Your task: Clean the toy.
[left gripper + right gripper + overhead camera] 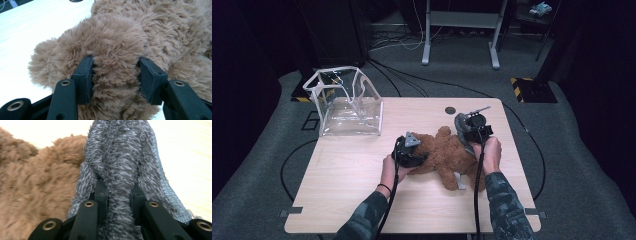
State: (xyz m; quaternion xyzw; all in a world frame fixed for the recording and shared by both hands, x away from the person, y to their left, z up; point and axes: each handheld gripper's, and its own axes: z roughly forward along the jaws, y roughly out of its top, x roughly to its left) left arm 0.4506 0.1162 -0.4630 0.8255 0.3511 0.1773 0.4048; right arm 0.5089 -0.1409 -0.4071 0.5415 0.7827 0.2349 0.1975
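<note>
A brown teddy bear (446, 156) lies on the wooden table (362, 175), right of its middle. My left gripper (422, 156) comes at the bear from the left. In the left gripper view both pads press into a thick fold of the bear's fur (115, 50), so the left gripper (117, 78) is shut on it. My right gripper (469, 137) sits at the bear's far right side. It is shut on a strip of grey plush cloth (120, 157) that rises between its jaws, with the right gripper (117, 193) beside brown fur (30, 185). Which part of the bear each gripper holds is hidden.
A clear plastic bag (347, 102) with white trim stands open at the table's far left corner. A small dark round hole (450, 110) marks the far edge. Cables trail over the grey floor (262, 150), and a metal frame (460, 30) stands behind.
</note>
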